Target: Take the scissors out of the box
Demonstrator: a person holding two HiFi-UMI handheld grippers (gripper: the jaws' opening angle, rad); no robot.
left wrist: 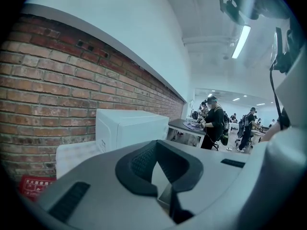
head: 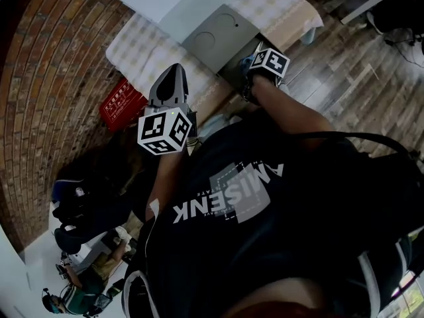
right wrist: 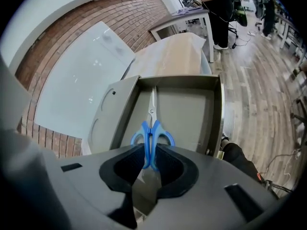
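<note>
Task thing: the scissors point(right wrist: 152, 133), with blue handles, were inside the open grey box point(right wrist: 213, 109), and the blades pointed to 12 o'clock in the right gripper view
Box: it stood on the desk point(head: 142, 48) with the checkered cover; its lid point(right wrist: 108, 114) lay open at 9 o'clock from the tray
Right hand-held gripper point(right wrist: 149, 155): it was tilted down into the box, and its jaws were closed on the two handle rings, pressed together between the pads
Left hand-held gripper point(left wrist: 156, 161): the jaw tips met, nothing was between them, and it was held away from the box, pointed toward the white appliance point(left wrist: 129, 126) at its 11 o'clock
Done: as I judge, the reaching and the grasp were finished
Left to do: the scissors appeared against the box floor, so lifting them over the wall and out was not yet done; I could not tell if they already left the floor
Risk: the grip was only on the handles, so the blades could swing or catch the far wall
</note>
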